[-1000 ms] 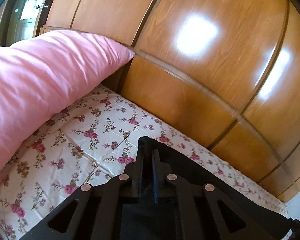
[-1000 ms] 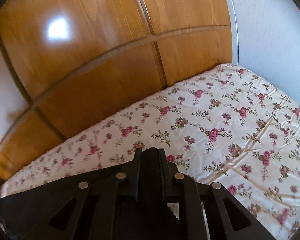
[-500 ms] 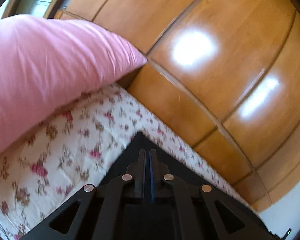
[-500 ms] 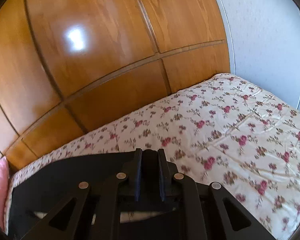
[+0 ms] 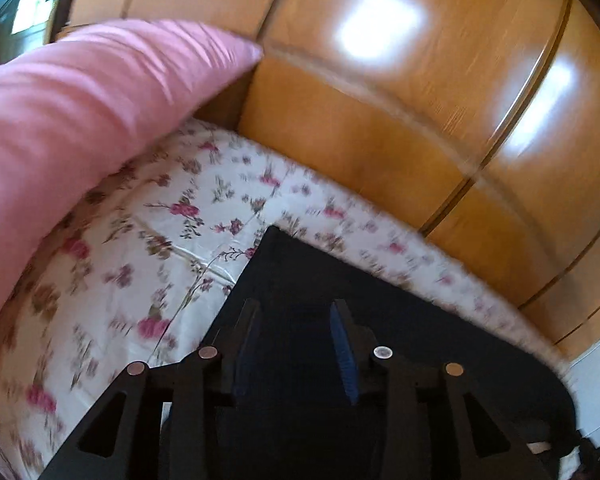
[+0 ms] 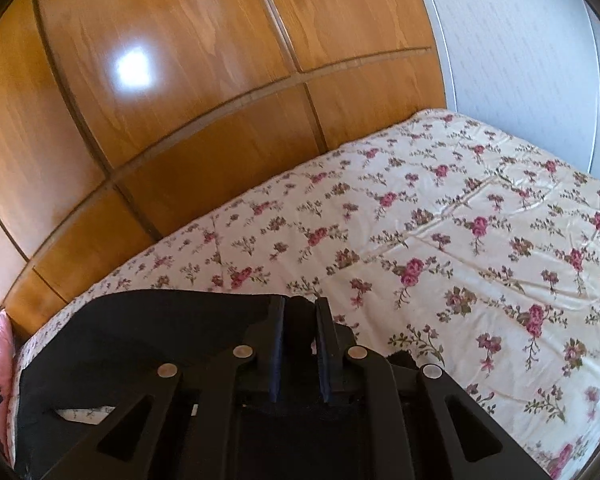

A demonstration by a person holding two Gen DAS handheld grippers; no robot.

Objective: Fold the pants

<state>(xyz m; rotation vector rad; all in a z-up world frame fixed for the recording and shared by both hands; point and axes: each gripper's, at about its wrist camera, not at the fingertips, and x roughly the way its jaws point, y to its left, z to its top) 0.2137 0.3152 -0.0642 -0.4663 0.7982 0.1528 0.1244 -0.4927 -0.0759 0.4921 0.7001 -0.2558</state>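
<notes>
Black pants (image 6: 148, 332) are lying spread on the floral bed (image 6: 480, 240), near the wooden wardrobe (image 6: 180, 80) and a pink pillow (image 5: 80, 112). Left claw (image 5: 296, 320) is hanging apart over the cloth, gripping nothing. Right claw (image 6: 300, 316) is pinching a pants edge, narrowly gapped. Judgement: a fold is being laid down; next, the right needs releasing and smoothing.

Home bedroom, floral bedspread (image 6: 460, 240), pink pillow (image 5: 80, 112), wooden wardrobe doors (image 6: 180, 60)

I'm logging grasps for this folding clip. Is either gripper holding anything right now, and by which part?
The left gripper is open over the black pants, holding nothing. The right gripper pinches a fold of them at their edge.
</notes>
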